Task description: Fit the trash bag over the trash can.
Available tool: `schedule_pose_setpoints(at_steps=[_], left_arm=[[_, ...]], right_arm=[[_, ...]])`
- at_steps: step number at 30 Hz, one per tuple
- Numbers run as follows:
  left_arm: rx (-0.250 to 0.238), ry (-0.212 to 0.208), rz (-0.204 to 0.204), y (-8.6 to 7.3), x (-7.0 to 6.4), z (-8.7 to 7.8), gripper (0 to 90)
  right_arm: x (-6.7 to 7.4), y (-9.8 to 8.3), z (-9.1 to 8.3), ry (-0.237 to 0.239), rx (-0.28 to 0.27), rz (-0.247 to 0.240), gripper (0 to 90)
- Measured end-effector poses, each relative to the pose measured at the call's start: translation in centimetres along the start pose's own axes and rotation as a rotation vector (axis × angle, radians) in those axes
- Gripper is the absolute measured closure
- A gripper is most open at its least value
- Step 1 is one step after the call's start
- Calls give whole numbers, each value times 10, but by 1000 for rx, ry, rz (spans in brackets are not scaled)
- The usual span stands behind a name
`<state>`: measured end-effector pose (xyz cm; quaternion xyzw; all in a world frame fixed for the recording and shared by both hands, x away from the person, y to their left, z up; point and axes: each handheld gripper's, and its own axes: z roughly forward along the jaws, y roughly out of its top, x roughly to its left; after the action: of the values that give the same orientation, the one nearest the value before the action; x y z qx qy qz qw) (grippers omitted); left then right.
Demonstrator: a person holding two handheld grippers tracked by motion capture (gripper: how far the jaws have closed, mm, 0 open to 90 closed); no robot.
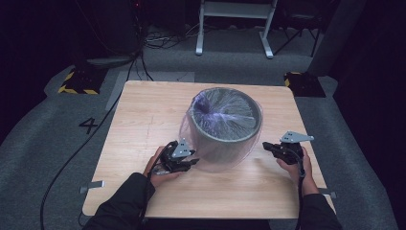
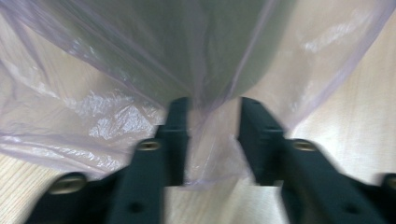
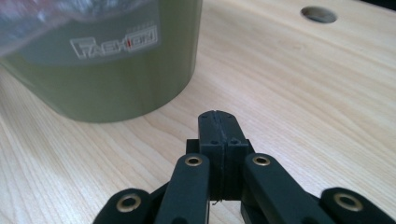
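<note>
Olive-green plastic forms the bin, which is stood upright near the middle of the wooden table. A thin, pale purple bag is draped over the bin's rim and hangs loosely down its outer wall, pooling on the table at the bin's near side. The left gripper is held just beside the bin's lower near-left wall. In the left gripper view its jaws are seen parted, with a fold of the bag lying between them; the pads appear not to be pressing on it, though the frame is blurred. The right gripper is held near the bin's right side, apart from it. In the right gripper view its jaws are seen clenched together on nothing, just above the table.
</note>
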<state>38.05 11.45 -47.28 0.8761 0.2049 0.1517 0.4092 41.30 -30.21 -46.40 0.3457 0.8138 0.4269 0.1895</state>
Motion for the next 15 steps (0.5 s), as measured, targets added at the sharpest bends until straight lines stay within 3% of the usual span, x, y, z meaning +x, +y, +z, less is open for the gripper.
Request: schedule_pose_setpoints(at_steps=[1, 4, 5, 9, 12, 15], left_arm=[[-7, 7, -2, 1, -2, -4, 428], [-38, 5, -24, 2, -6, -19, 221], [-44, 11, -25, 1, -7, -24, 194], [-87, 15, -33, -4, -11, -47, 154], [-62, 40, -35, -11, -10, -55, 155], [-36, 57, -55, -23, -5, -58, 155]], right_arm=[[0, 0, -4, 8, -19, 2, 900], [-1, 4, -14, 15, -65, 19, 727], [-1, 5, -18, 16, -80, 16, 704], [2, 16, -34, 2, -117, 14, 478], [2, 26, -42, 6, -151, 11, 341], [4, 35, -45, -4, -160, 2, 271]])
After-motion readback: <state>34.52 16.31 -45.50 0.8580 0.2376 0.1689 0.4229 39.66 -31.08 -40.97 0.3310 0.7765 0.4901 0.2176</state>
